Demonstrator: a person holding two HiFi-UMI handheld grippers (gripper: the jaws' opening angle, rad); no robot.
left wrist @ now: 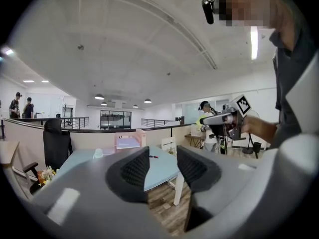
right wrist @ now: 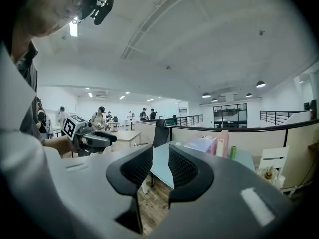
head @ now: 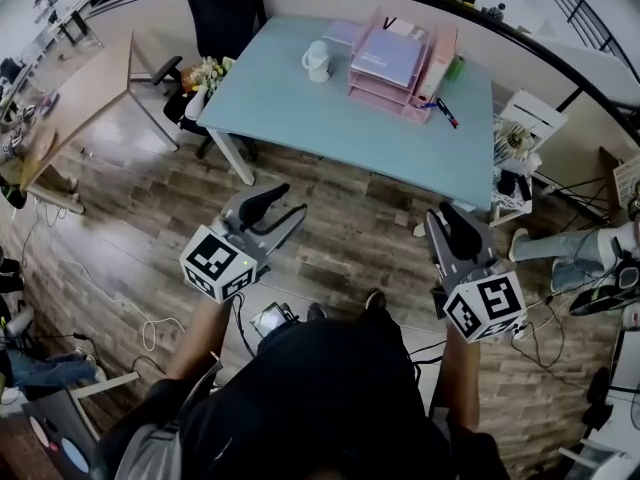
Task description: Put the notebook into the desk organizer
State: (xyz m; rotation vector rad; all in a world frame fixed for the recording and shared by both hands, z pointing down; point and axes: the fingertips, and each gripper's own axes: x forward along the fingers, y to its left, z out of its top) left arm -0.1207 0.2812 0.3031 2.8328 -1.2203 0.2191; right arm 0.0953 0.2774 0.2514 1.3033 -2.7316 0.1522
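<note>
- Head view: the person stood on the wooden floor, well apart from the pale blue worktop (head: 300,108). Neither tool was near anything on it.
- The lilac notebook (head: 385,58) lay flat at the far side of the worktop, on the top tier of the pink desk organizer (head: 385,98). Whether it sat properly inside could not be told from this distance. A white mug (head: 317,60) stood just beside the organizer.
- The left hand-held gripper (head: 290,200) had its jaws wide apart. In the left gripper view only worktop and floor showed between them (left wrist: 163,158).
- The right hand-held gripper (head: 450,213) was narrowed to a slit and carried nothing (right wrist: 160,156).
- Handling, judged: the notebook looked thin and light, and its cover probably bends if pinched at one corner. The smooth cover could slip between the pads.
- Grip, judged: take it near the spine or the middle of a long edge, where the pages are stiffest. Because it lay flat, one jaw would have to slide under an overhanging edge first.
</note>
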